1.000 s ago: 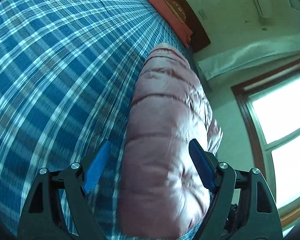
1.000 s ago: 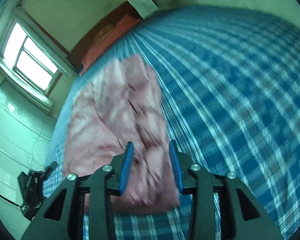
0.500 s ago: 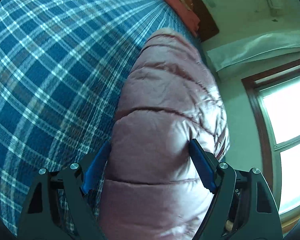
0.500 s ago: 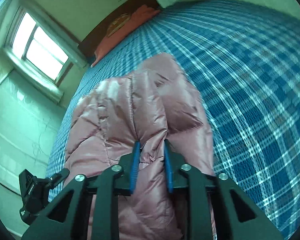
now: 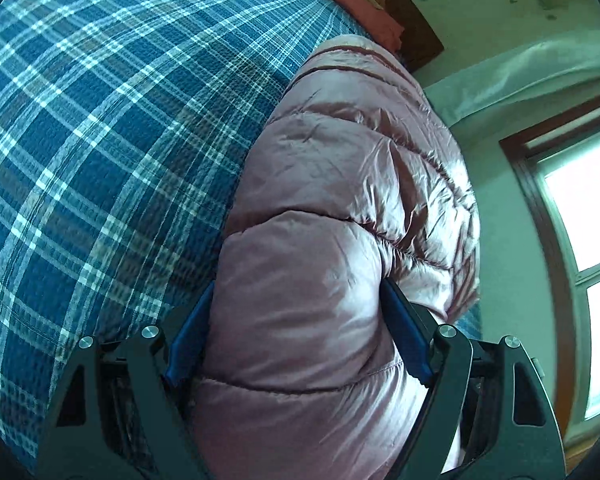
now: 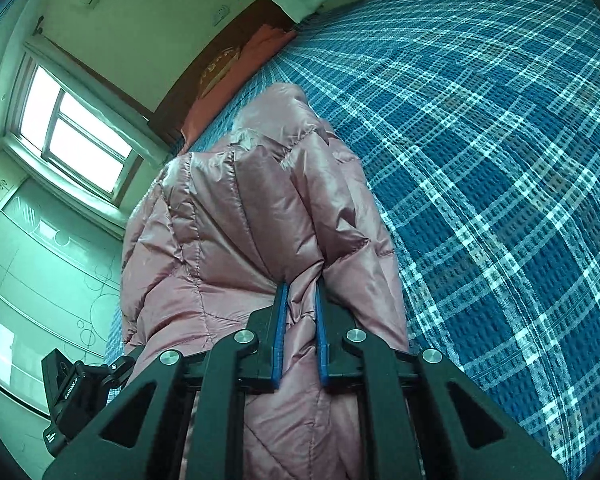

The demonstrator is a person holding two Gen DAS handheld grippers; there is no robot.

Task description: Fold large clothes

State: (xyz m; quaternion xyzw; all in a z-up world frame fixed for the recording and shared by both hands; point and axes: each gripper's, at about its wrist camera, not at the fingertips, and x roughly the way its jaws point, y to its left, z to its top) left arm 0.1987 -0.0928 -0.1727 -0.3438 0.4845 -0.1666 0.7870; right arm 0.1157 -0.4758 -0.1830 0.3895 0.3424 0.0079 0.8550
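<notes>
A pink quilted puffer jacket (image 5: 352, 184) lies folded lengthwise on a blue plaid bed (image 5: 100, 128). My left gripper (image 5: 300, 308) stands wide open, its blue pads straddling the jacket's thick near end and touching its sides. In the right wrist view the jacket (image 6: 240, 220) runs away from me along the bed's (image 6: 500, 140) left edge. My right gripper (image 6: 300, 292) is shut on a pinch of the jacket's near edge. The left gripper's black body (image 6: 80, 392) shows at the lower left of that view.
An orange-red pillow (image 6: 236, 80) and a dark wooden headboard (image 5: 396, 8) stand at the far end of the bed. A window (image 6: 72, 128) and pale wardrobe doors (image 6: 40, 280) are beside the jacket's side of the bed.
My right gripper has closed onto the jacket's near edge. My left gripper has moved forward until its open fingers straddle the jacket's end. The jacket now bulges up closer to both cameras.
</notes>
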